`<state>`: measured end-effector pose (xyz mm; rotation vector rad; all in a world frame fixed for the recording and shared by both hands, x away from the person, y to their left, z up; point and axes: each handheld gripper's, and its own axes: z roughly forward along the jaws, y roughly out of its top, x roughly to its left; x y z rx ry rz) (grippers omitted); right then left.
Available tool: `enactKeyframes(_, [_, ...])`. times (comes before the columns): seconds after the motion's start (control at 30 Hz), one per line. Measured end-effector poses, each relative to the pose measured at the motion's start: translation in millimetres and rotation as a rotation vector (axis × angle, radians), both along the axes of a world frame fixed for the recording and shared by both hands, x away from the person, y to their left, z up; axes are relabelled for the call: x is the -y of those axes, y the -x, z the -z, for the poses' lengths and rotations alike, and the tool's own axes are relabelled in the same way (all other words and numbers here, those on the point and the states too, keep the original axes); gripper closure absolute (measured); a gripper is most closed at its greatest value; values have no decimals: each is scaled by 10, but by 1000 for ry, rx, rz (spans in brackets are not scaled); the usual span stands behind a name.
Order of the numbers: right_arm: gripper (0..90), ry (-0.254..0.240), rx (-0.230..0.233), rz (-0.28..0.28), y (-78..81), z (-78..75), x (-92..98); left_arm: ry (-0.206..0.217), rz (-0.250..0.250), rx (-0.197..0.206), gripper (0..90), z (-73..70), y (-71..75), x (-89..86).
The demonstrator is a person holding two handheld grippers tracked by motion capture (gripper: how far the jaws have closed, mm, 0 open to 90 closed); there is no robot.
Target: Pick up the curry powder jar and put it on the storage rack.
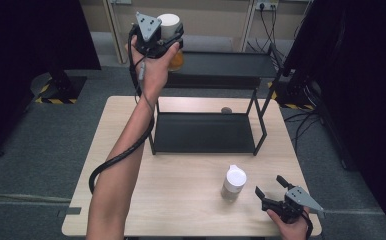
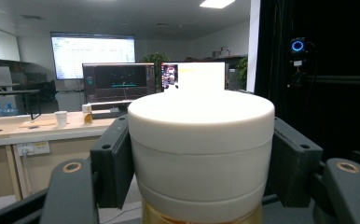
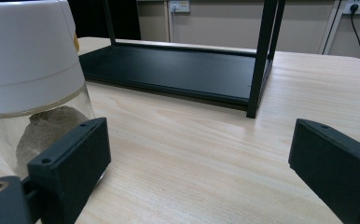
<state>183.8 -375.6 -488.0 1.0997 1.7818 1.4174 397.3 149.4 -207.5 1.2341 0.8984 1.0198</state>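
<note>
My left gripper point(image 1: 162, 39) is held high above the far left of the black shelf rack, shut on the white lid of a jar point(image 1: 170, 22) with amber contents. In the left gripper view both black pads clamp that lid point(image 2: 200, 140) from the sides. A second white-lidded clear jar point(image 1: 233, 182) stands on the wooden table, front right. My right gripper point(image 1: 269, 185) rests just right of it, open and holding nothing. In the right gripper view this jar point(image 3: 29, 60), with something grey inside, stands beside the left jaw, outside the gap.
A black two-tier metal rack point(image 1: 203, 132) stands on the table point(image 1: 181, 200), its upper shelf point(image 1: 226, 64) farther back. A small grey round object point(image 1: 226, 110) lies behind the lower tier. A cable trails from the left gripper down the forearm. Dark equipment flanks the table.
</note>
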Motion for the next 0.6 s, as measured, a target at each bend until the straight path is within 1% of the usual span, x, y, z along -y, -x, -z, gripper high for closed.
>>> enactKeyframes(0.1, [59,0,2,-1,2,2,1,-8,-7,0,336,-18,-36,17])
enactKeyframes(0.17, [59,0,3,-2,2,3,2,-22,-12,-2,336,-33,-68,27])
enactKeyframes(0.43, [59,1,4,-4,3,4,2,-24,-27,-19,336,-17,-166,35])
enactKeyframes(0.5, [59,1,4,-4,3,5,2,-30,-32,-20,335,-2,-189,34])
enactKeyframes(0.6, [59,2,2,-5,-1,2,4,-26,-36,-17,335,24,-216,28])
